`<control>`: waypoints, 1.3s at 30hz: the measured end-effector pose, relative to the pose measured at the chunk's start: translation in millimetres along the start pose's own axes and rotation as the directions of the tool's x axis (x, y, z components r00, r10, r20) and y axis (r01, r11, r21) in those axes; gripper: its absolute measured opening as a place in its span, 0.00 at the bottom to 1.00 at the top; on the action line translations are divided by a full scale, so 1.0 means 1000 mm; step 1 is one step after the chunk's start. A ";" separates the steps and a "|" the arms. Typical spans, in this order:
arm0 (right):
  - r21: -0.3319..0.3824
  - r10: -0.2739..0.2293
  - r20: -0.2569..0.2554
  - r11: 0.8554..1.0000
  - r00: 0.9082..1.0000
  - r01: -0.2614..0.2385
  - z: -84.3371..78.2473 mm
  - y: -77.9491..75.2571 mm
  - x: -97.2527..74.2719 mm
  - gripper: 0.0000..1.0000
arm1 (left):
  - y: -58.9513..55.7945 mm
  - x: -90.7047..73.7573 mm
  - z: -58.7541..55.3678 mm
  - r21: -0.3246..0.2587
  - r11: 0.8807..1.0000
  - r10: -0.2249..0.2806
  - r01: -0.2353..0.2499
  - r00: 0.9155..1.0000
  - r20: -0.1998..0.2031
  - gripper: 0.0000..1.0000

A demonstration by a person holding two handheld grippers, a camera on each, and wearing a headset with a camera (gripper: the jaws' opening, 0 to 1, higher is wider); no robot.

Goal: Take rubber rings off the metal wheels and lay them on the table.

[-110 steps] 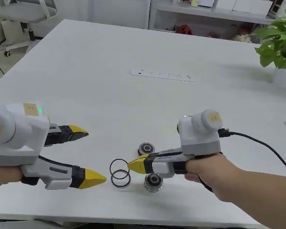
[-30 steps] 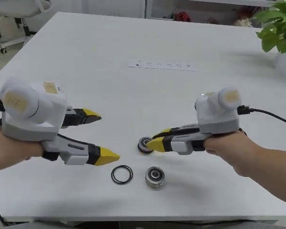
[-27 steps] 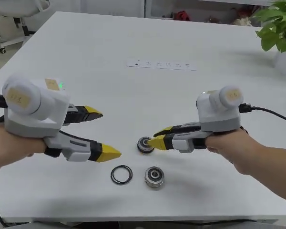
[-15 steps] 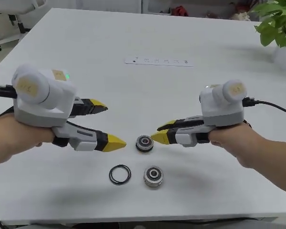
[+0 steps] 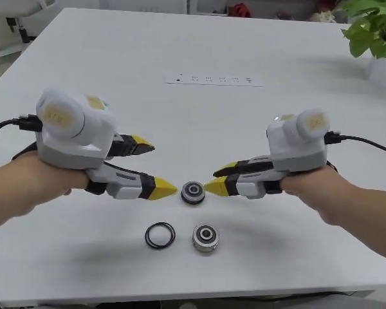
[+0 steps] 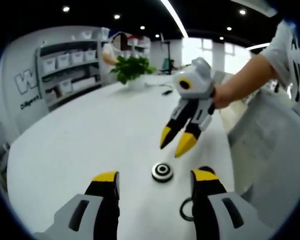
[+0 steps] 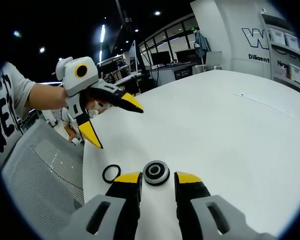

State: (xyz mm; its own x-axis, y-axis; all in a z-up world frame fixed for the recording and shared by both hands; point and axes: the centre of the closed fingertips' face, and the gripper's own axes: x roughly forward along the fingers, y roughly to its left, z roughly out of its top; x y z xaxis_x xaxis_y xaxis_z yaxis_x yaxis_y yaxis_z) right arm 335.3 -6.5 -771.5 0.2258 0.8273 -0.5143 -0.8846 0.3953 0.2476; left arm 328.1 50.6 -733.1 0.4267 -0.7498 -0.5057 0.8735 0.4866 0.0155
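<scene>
A wheel (image 5: 193, 192) on the surface (image 5: 116, 77) is being flanked by the left claw (image 5: 162, 168), spread wide, and the right claw (image 5: 211, 180), slightly parted, likely for a two-sided grip. Loose rings (image 5: 159, 235) are being left beside a second wheel (image 5: 206, 237).

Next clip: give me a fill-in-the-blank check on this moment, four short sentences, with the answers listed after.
1. The farther wheel lies ___ the tips of the left gripper and the right gripper.
2. In the head view, the loose rubber rings lie to the ___ of the nearer wheel.
3. The left gripper's jaws stand wide ___.
4. The wheels on the table number ___.
Missing words: between; left; open; two.
</scene>
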 end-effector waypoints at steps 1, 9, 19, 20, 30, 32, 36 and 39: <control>-0.003 0.001 -0.004 1.000 1.000 -0.001 -0.001 0.000 0.000 0.23 | -0.001 0.001 -0.001 0.000 1.000 -0.002 0.002 1.000 -0.002 0.58; -0.017 0.003 -0.026 1.000 1.000 -0.003 -0.013 -0.001 0.004 0.22 | -0.006 0.011 -0.007 -0.003 1.000 -0.018 0.018 1.000 -0.021 0.56; -0.028 0.010 -0.052 1.000 0.999 -0.012 -0.024 0.004 0.012 0.21 | -0.008 0.025 -0.012 -0.005 0.999 -0.033 0.032 0.999 -0.039 0.52; -0.028 0.011 -0.053 1.000 0.999 -0.012 -0.026 0.002 0.013 0.21 | -0.009 0.026 -0.012 -0.005 0.999 -0.034 0.034 0.999 -0.040 0.51; -0.033 0.011 -0.058 0.999 0.998 -0.013 -0.029 -0.001 0.018 0.20 | -0.014 0.038 -0.018 -0.013 0.999 -0.051 0.050 0.997 -0.052 0.46; -0.035 0.009 -0.059 0.999 0.998 -0.011 -0.029 -0.003 0.019 0.19 | -0.014 0.040 -0.018 -0.013 0.999 -0.053 0.052 0.997 -0.054 0.45; -0.030 0.008 -0.053 0.999 0.999 -0.009 -0.028 -0.003 0.021 0.19 | -0.016 0.043 -0.019 -0.013 0.998 -0.059 0.058 0.997 -0.058 0.43; -0.032 0.008 -0.052 0.999 0.999 -0.010 -0.029 -0.003 0.023 0.18 | -0.017 0.045 -0.021 -0.016 0.998 -0.064 0.063 0.996 -0.061 0.41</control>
State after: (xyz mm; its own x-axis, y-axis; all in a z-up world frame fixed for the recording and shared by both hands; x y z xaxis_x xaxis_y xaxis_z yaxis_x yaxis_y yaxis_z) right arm 331.7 -0.5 -807.5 0.1968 0.8087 -0.5543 -0.8995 0.3738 0.2261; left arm 328.0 17.8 -774.1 0.3551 -0.7503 -0.5577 0.8946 0.4459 -0.0304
